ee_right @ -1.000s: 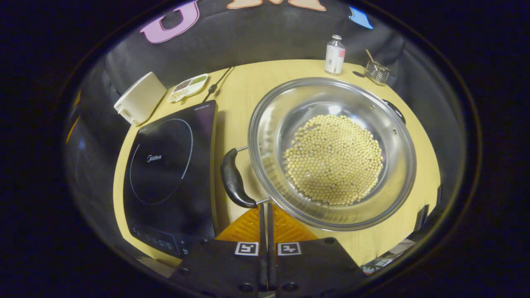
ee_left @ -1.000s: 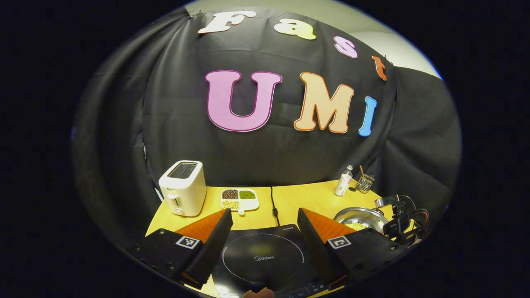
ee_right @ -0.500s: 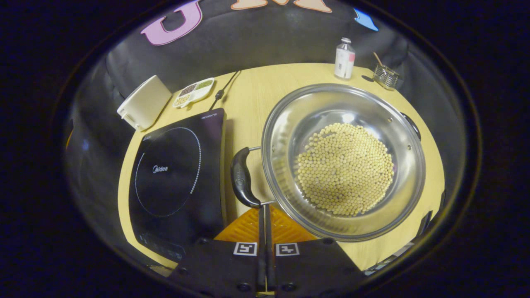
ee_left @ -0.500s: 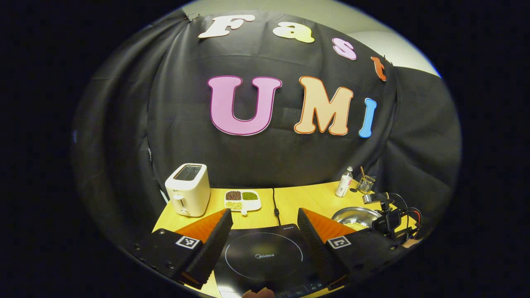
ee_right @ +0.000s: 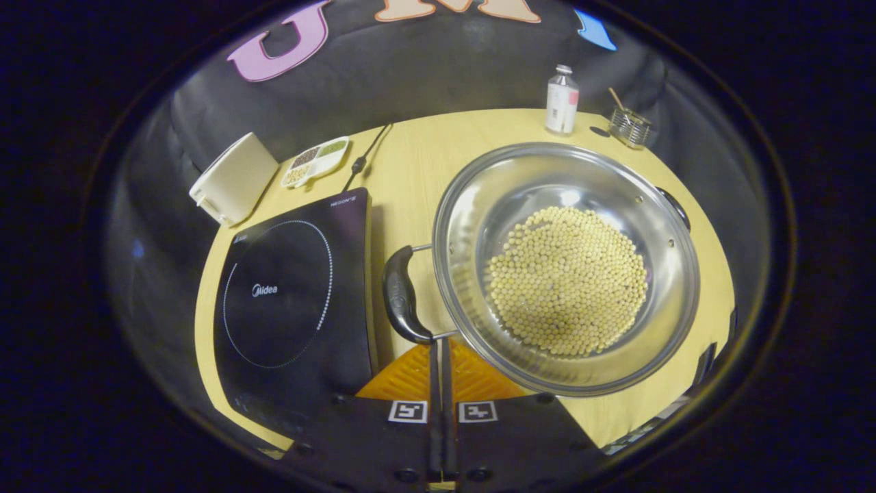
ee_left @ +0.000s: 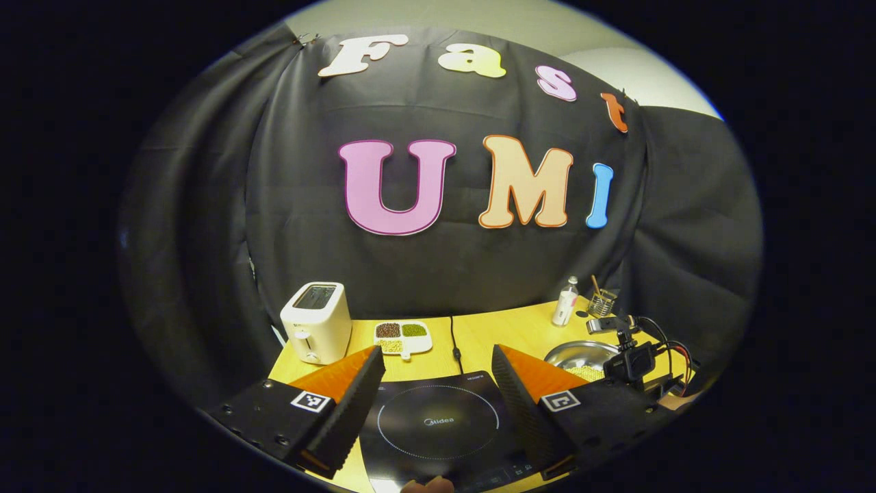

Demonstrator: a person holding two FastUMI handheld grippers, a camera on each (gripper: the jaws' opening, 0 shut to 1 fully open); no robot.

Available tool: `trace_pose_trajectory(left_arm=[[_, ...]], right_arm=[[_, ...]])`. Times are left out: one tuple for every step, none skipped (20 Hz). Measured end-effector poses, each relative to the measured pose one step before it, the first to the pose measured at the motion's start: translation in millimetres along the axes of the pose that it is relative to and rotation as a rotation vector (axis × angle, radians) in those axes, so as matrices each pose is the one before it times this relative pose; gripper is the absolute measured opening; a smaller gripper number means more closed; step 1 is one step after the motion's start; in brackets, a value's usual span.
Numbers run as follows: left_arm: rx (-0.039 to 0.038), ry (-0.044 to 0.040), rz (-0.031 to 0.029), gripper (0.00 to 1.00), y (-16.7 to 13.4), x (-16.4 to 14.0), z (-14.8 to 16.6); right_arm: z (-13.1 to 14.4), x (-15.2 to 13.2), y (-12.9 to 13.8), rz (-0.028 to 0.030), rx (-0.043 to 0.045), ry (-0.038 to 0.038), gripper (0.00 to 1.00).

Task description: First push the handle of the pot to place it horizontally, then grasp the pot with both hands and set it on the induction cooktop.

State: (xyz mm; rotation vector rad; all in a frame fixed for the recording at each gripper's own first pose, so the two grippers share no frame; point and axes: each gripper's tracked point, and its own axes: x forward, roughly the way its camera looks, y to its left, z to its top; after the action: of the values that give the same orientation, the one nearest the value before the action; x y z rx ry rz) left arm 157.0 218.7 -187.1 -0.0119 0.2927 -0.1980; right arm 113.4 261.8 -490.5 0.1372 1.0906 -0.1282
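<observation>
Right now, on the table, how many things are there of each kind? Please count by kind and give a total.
Cooking vessels: 1, the pot with beans
Appliances: 2, the induction cooktop and the toaster
Food trays: 1, the divided tray
Bottles: 1, the bottle
Small glass jars: 1, the jar
Total: 6

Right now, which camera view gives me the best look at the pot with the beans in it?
The right gripper view: it looks down into the pot, showing its whole rim, the beans and the near black handle. The left gripper view shows the pot small and far off, partly behind the right gripper.
</observation>
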Motion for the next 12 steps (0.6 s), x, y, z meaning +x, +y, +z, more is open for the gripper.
trace_pose_trajectory(left_arm=[[0.00722, -0.00658, -0.00198, 0.96, 0.14, -0.57, 1.99], [0.00801, -0.00300, -0.00171, 0.96, 1.41, -1.13, 2.10], [0.00608, -0.00103, -0.00155, 0.96, 0.31, 0.00, 0.63], [0.00266, -0.00230, -0.00293, 0.96, -0.03, 0.09, 1.15], [0.00058, -0.00217, -0.00462, 0.96, -0.64, -0.56, 0.49], [-0.00012, -0.00031, -0.00468, 0.96, -0.35, 0.27, 0.59], [-0.00162, 0.00023, -0.00520, 0.96, -1.62, 0.37, -1.31], [-0.00496, -0.00066, -0.00812, 0.96, -2.25, 1.51, 0.38], [-0.00620, -0.00031, -0.00858, 0.95, -2.27, 0.66, -0.98], [-0.00459, 0.00375, -0.00773, 0.96, -2.41, 1.20, -0.54], [-0.00256, 0.00266, -0.00389, 0.96, -1.21, 1.24, -1.76], [-0.00105, -0.00351, -0.00244, 0.96, -1.52, 0.84, 1.58]], right_arm=[[-0.52, 0.22, -0.33, -0.00742, 0.00515, -0.00197, 0.02], [-1.19, 0.83, 0.23, -0.00718, 0.00246, 0.00268, 0.03], [-4.76, 0.20, -1.06, -0.01294, -0.00345, 0.00933, 0.03], [-5.08, -1.22, -2.08, -0.01367, -0.00338, 0.01192, 0.00], [-0.21, -2.56, -2.21, -0.01587, 0.00264, -0.00843, 0.03], [-2.41, -1.49, -2.91, -0.01700, -0.00285, -0.00073, 0.03], [-7.31, -1.90, -1.59, -0.00906, -0.00747, 0.00837, 0.02], [-2.40, -2.40, -2.74, -0.00598, -0.00397, -0.00188, 0.02], [-3.41, -1.69, -4.10, -0.00878, -0.00189, 0.00298, 0.03], [-2.73, -2.27, -3.06, -0.00826, -0.00174, 0.00103, 0.03], [-0.15, -0.64, -0.94, -0.00254, 0.00156, -0.00529, 0.03], [0.26, 0.65, 2.76, 0.00764, 0.01604, 0.00050, 0.03]])
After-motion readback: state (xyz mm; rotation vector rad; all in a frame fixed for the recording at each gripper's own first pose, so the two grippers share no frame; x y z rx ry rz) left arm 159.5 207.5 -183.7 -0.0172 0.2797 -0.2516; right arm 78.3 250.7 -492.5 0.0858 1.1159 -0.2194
